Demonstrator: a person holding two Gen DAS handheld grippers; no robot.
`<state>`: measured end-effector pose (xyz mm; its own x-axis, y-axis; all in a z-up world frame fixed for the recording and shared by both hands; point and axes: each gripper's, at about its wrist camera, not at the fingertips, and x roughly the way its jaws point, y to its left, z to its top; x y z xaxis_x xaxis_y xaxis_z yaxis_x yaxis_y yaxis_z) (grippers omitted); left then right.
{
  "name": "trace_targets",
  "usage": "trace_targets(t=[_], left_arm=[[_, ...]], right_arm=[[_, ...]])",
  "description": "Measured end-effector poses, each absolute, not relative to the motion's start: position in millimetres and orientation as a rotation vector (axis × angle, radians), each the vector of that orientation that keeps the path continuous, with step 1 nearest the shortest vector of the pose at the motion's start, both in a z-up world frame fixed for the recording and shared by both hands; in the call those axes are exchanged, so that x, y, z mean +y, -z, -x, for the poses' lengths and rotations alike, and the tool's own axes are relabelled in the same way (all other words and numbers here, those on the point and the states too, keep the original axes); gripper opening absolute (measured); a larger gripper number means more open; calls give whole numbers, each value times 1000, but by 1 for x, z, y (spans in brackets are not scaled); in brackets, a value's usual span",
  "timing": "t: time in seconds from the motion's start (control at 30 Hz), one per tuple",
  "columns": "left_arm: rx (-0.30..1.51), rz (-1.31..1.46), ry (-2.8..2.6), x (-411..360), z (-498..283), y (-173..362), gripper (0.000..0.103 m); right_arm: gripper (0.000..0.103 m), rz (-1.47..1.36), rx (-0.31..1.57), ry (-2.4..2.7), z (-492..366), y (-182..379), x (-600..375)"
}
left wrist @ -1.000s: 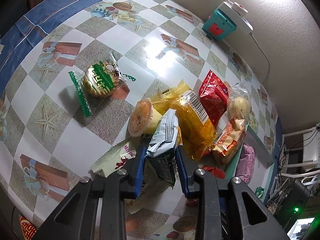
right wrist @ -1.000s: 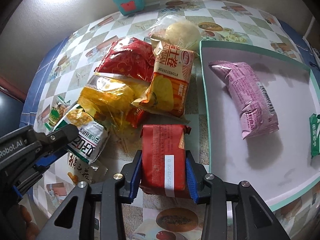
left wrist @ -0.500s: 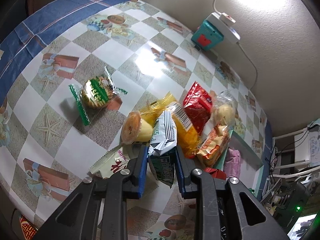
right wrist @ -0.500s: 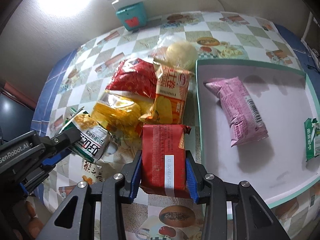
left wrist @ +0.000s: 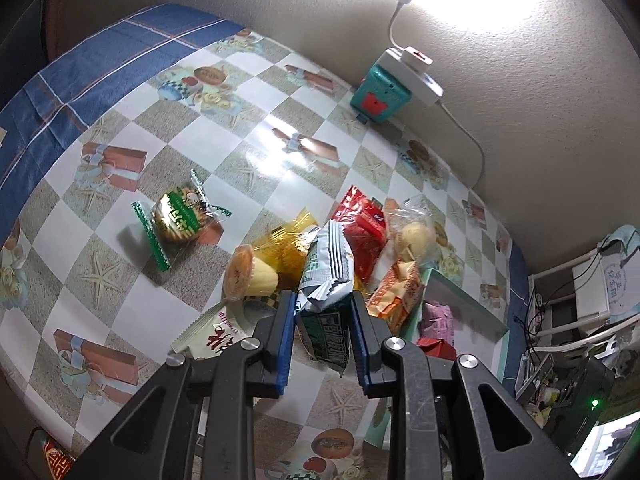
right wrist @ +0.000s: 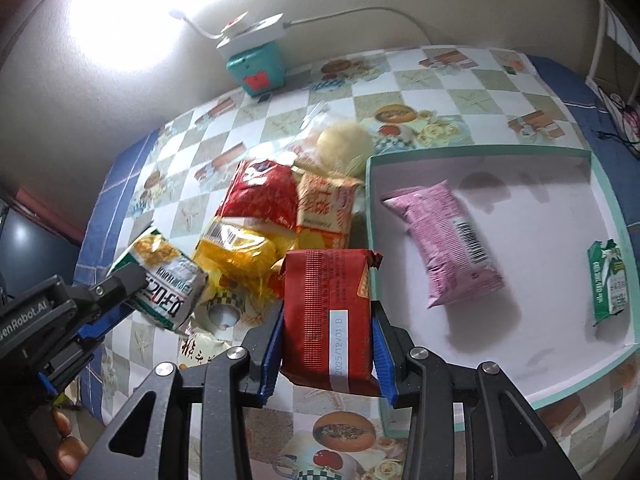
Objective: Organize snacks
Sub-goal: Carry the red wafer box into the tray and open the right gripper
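Gripping a red packet (right wrist: 328,312), the right gripper (right wrist: 326,344) hangs just left of the box (right wrist: 600,200); the left gripper (left wrist: 322,320) clamps a green-white packet (left wrist: 326,280) farther away.

Red ribbed packet (right wrist: 328,312), white date strip facing up, held lengthwise above the table. Green-and-white corn-snack pack (right wrist: 164,276) tilted, lifted clear of the pile. Pile beneath: crumpled yellow bag (right wrist: 236,248), red pouch (right wrist: 260,196), orange packet (right wrist: 324,212), pale bun in clear wrap (right wrist: 344,146). White tray with teal rim (right wrist: 560,394) at right holds pink packet (right wrist: 444,244), lying diagonally, and small green packet (right wrist: 608,282) at its right wall.
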<state>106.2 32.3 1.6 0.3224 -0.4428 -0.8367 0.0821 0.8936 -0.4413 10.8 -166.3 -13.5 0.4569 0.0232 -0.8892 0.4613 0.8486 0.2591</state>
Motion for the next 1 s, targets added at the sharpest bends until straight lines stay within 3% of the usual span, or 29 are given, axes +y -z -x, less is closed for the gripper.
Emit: trace_targets(t=[1.0], left_arm=[[1192,91,655,-87,-38,-14,27]], right_arm=[[42,-883,981,694,96,32,-333]])
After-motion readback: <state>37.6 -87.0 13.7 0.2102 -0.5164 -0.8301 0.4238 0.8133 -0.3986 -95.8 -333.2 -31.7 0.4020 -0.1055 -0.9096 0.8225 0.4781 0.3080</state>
